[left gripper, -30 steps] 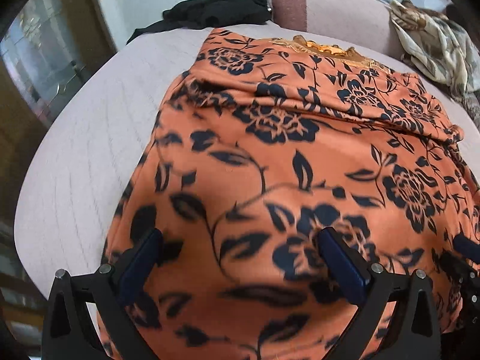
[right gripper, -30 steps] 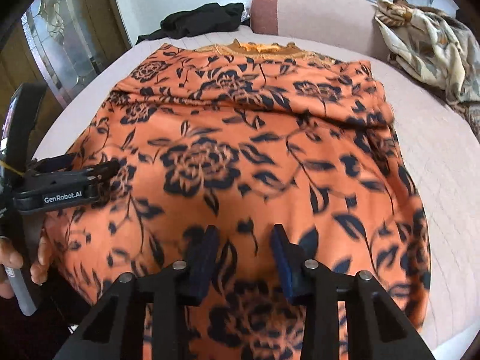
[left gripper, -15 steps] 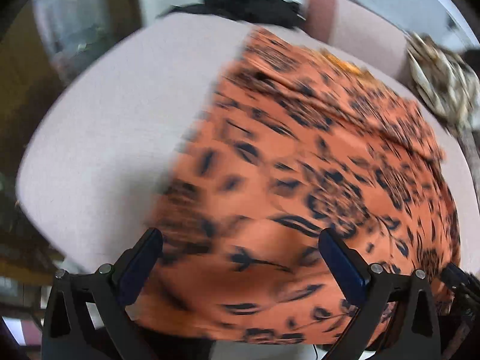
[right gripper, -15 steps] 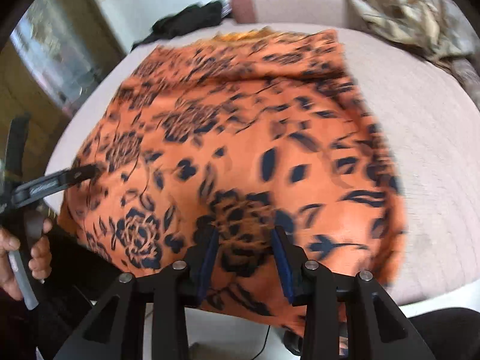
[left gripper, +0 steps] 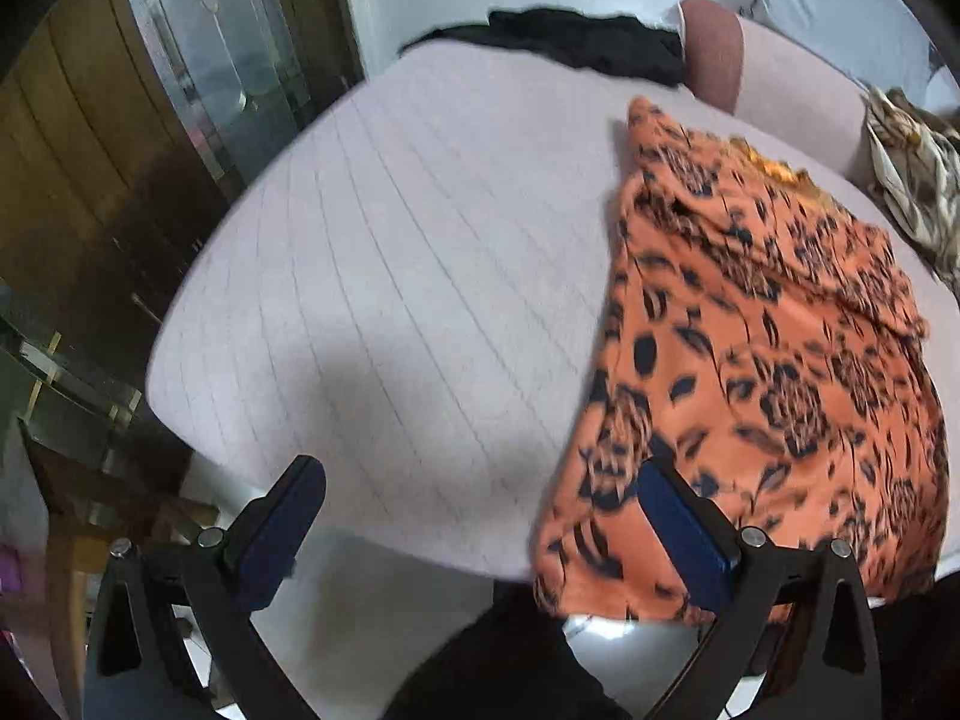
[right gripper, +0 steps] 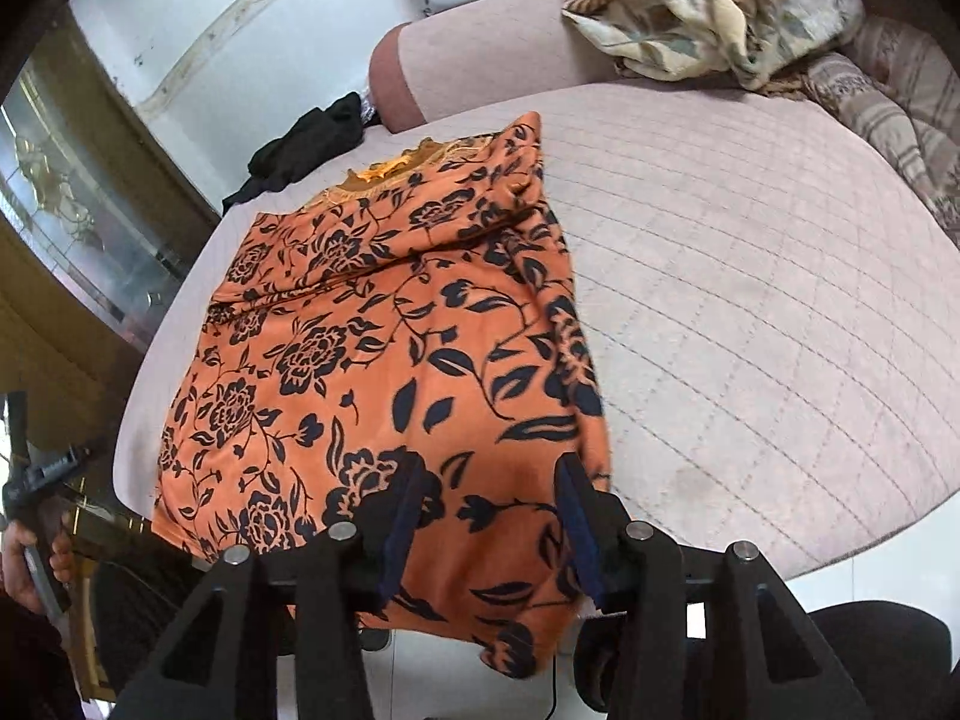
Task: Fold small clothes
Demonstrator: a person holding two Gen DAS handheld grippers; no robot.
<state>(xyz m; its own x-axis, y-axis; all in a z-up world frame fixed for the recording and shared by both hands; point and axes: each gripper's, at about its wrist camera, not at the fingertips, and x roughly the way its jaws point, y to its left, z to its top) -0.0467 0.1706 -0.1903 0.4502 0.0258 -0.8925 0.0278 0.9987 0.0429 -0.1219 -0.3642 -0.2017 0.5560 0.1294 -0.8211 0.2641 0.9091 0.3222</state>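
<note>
Orange garment (right gripper: 372,360) with black flower-and-leaf print, pale pink quilted cushion (right gripper: 750,312), black cloth (right gripper: 306,144), cream and tan patterned fabric (right gripper: 708,6), black tongs (right gripper: 486,516) with blue pads (right gripper: 399,531)

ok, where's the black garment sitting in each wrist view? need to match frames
Left wrist: crumpled black garment at top centre, at the far edge of the pink quilted surface.
Right wrist: upper left, beyond the orange floral cloth.
Shared landmark: pink bolster end just right of it.
</note>
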